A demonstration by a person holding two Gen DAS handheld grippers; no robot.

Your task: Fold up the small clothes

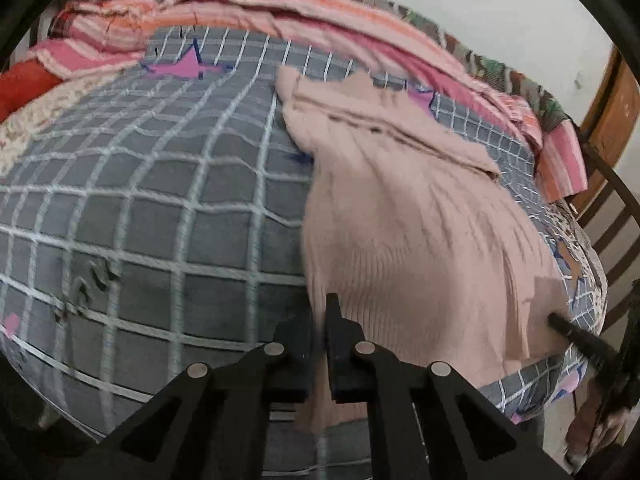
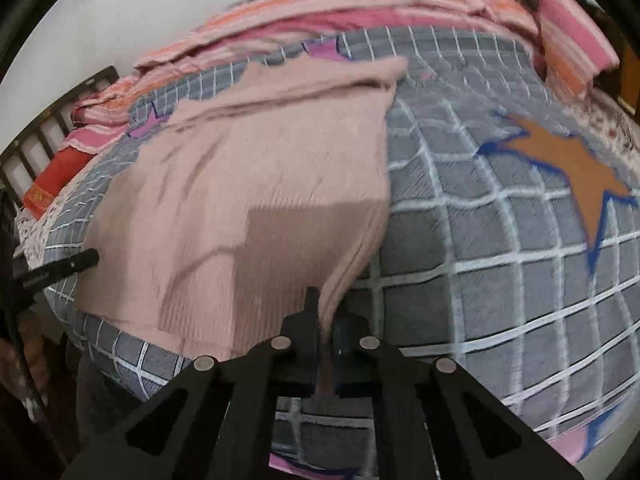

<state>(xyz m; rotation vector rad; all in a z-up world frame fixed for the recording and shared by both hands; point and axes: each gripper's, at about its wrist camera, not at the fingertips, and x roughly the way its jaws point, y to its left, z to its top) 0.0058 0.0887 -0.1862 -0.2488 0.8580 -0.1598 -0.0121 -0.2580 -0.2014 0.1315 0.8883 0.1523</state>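
A pale pink ribbed knit sweater (image 1: 408, 200) lies on the grey checked bed cover (image 1: 160, 184), its near hem at the bed's front edge. My left gripper (image 1: 320, 320) is shut on the sweater's near left hem corner. My right gripper (image 2: 324, 312) is shut on the near right hem corner of the sweater (image 2: 260, 168), lifting the edge a little. Each gripper's finger tip shows in the other view: the right one (image 1: 576, 336) and the left one (image 2: 64, 268). The sweater's far end with a folded sleeve lies toward the wall.
Striped pink and orange bedding (image 1: 280, 12) is piled along the wall. A red pillow (image 1: 24, 84) lies at the far left. The bed cover (image 2: 500, 240) has star patches, one orange (image 2: 576, 164). A wooden bed frame (image 1: 608, 208) stands at the right.
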